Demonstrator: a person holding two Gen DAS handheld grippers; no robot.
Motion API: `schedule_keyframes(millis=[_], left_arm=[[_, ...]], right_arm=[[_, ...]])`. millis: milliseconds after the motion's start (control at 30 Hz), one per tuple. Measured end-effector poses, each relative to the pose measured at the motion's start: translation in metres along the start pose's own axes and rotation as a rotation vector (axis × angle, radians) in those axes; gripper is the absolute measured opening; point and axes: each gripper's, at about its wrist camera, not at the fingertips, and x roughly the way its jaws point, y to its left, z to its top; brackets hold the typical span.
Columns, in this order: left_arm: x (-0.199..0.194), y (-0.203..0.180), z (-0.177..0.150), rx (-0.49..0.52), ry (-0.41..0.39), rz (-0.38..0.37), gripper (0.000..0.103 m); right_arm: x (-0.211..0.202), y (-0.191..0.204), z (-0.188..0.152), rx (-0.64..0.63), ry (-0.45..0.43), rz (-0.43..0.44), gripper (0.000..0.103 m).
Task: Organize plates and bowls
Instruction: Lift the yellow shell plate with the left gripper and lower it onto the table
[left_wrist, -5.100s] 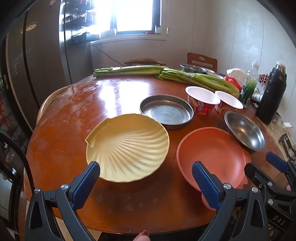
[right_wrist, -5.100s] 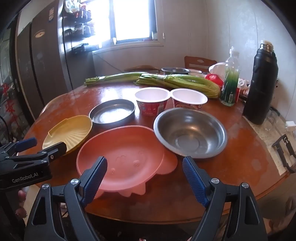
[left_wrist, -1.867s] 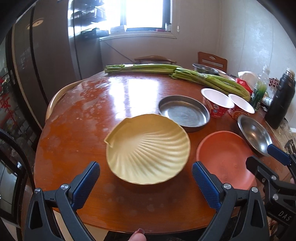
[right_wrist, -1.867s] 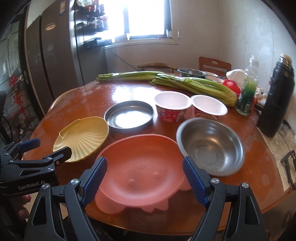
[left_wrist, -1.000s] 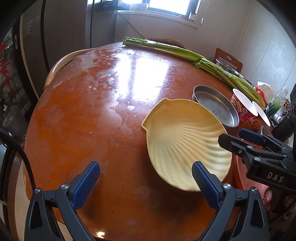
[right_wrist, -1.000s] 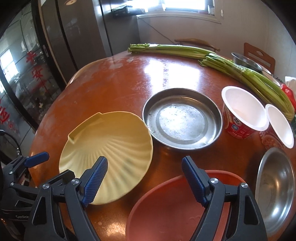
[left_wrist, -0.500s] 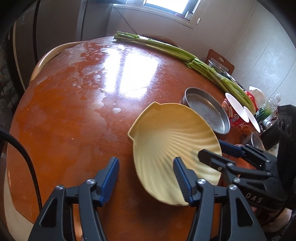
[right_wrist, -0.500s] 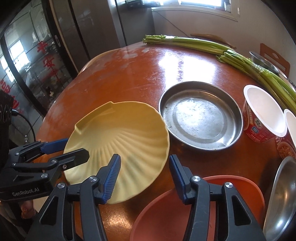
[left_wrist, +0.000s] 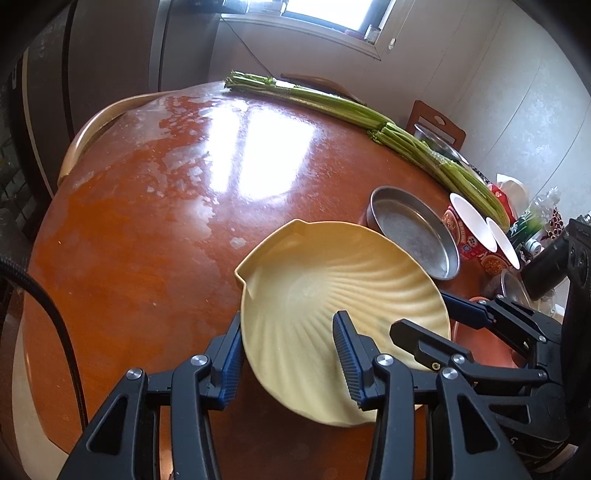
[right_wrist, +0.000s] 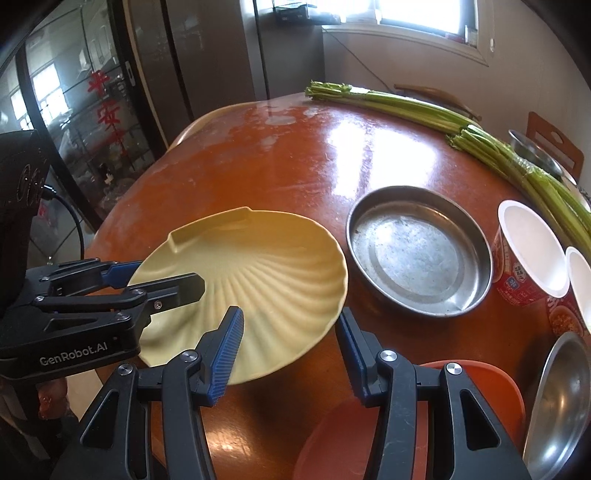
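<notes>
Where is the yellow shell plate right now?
The yellow shell plate is near the front edge of the table, just left of the round metal pan, with the left gripper and right gripper on its near rim.

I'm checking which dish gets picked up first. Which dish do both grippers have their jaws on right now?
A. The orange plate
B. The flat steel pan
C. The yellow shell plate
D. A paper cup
C: both the left gripper and the right gripper sit closed over the near rim of the shell plate, one on each side of it.
</notes>
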Motion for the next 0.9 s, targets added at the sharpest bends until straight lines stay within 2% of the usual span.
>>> schedule_keyframes(millis=[500, 700, 900], left_arm=[[-0.013, 0.020, 0.040, 0.070, -0.072, 0.085, 0.047], [0.006, 0.025, 0.051, 0.115, -0.050, 0.104, 0.047], [0.024, 0.026, 0.056, 0.154, -0.014, 0.092, 0.046]], right_arm=[[0.008, 0.022, 0.040, 0.068, -0.074, -0.011, 0.053], [0.023, 0.023, 0.040, 0.118, -0.055, -0.027, 0.053], [0.032, 0.016, 0.038, 0.188, -0.044, -0.035, 0.053]])
